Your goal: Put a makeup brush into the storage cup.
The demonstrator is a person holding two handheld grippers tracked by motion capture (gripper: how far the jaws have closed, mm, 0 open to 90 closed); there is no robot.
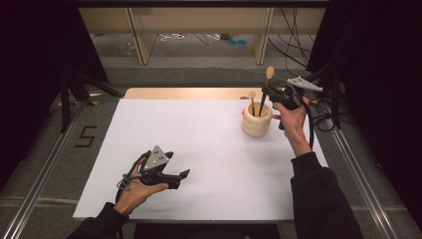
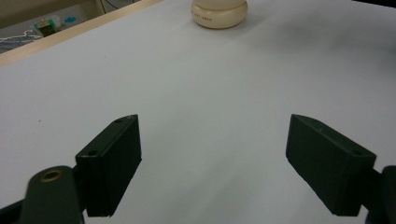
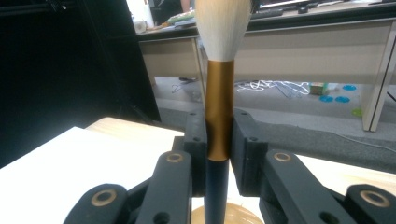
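From above, my right gripper [image 1: 272, 94] is at the far right of the white table [image 1: 209, 159], just above the cream holder [image 1: 257, 119]. Its jaws are clamped on a makeup brush [image 1: 265, 89], which stands nearly upright with its bristles up and its dark handle reaching down into the holder's mouth. I judge that I am setting it in, or lifting it out, beside the second brush [image 1: 252, 102] already standing there. My left gripper [image 1: 171, 174] lies near the front left in my upturned left hand [image 1: 137, 191], well apart from the holder, idle and out of the way.

Along my left gripper's jaws, I see them spread wide with nothing between them but bare white table [image 2: 196, 116]. The base of the holder [image 2: 219, 13] sits far off at the top edge.

Along my right gripper's jaws, the pads press on both sides of the brush's gold collar [image 3: 219, 109], just where it meets the dark handle, a firm spot that keeps the soft white bristles [image 3: 222, 28] clear of the squeeze. The holder's rim [image 3: 233, 215] shows directly below, so the handle is lined up with the opening.
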